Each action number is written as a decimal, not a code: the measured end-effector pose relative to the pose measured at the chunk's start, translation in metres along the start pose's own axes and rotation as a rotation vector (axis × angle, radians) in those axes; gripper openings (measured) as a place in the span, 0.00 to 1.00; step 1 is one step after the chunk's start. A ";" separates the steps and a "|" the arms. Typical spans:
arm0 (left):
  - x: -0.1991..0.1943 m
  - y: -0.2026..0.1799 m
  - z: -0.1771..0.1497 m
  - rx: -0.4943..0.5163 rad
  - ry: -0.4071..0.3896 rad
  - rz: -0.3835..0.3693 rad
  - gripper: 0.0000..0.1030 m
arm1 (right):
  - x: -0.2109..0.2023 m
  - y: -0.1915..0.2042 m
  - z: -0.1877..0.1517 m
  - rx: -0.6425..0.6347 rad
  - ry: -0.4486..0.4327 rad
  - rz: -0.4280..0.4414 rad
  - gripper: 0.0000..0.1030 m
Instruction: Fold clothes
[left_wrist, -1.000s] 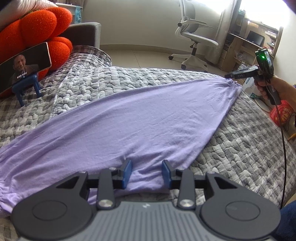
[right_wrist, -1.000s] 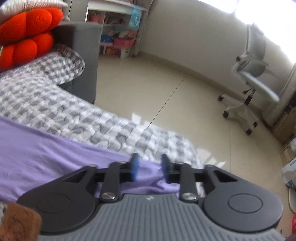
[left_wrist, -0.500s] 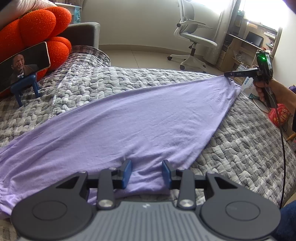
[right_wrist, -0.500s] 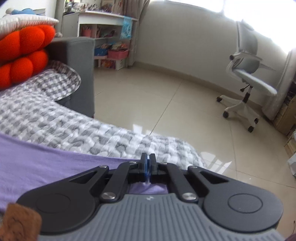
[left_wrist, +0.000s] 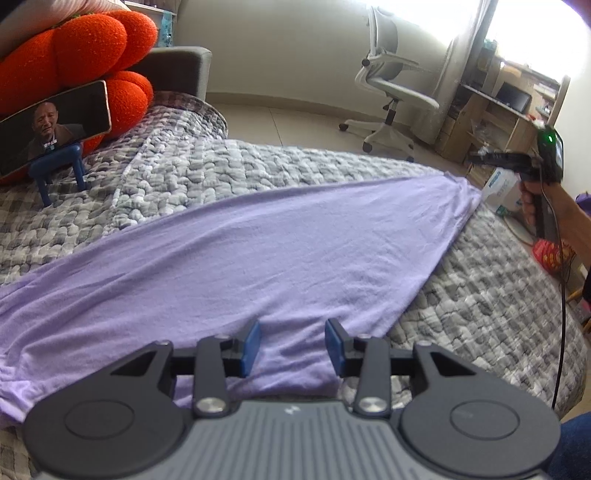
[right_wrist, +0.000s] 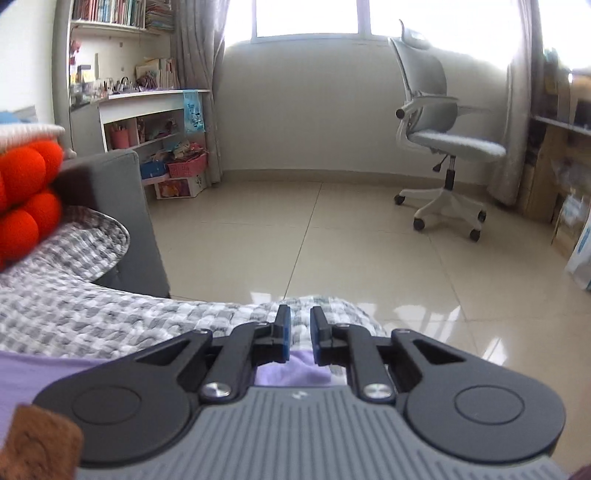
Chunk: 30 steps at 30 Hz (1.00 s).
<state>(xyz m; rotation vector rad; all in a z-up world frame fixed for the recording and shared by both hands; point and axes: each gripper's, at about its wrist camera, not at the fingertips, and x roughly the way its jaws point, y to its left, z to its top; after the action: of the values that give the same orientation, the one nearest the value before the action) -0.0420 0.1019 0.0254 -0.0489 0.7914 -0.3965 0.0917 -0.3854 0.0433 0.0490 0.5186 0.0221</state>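
Currently the purple garment (left_wrist: 258, 258) lies spread flat on the bed's grey quilt (left_wrist: 480, 295). Left tongs (left_wrist: 292, 345) hover low over its near hem, pads wide apart, gripping nothing. Right tongs (right_wrist: 300, 334), held level in the person's hand (left_wrist: 532, 201) just off the garment's far corner, stand narrowly parted, fabric beneath them, not pinched.

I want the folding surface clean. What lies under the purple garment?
The purple garment lies flat on a grey-and-white quilted blanket, visible all around it. Anything directly beneath the cloth is covered.
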 end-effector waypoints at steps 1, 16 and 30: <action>-0.002 0.001 0.001 -0.007 -0.010 -0.003 0.42 | -0.001 0.000 -0.002 -0.003 0.020 0.011 0.16; 0.006 0.009 0.000 -0.024 0.009 0.035 0.44 | 0.016 -0.001 -0.025 0.028 0.137 -0.106 0.02; 0.007 0.009 0.000 -0.035 0.007 0.040 0.46 | 0.032 0.033 -0.009 -0.096 0.197 0.068 0.24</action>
<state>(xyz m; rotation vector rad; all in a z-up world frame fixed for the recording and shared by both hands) -0.0344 0.1080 0.0188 -0.0648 0.8048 -0.3455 0.1147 -0.3509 0.0209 -0.0302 0.7120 0.1193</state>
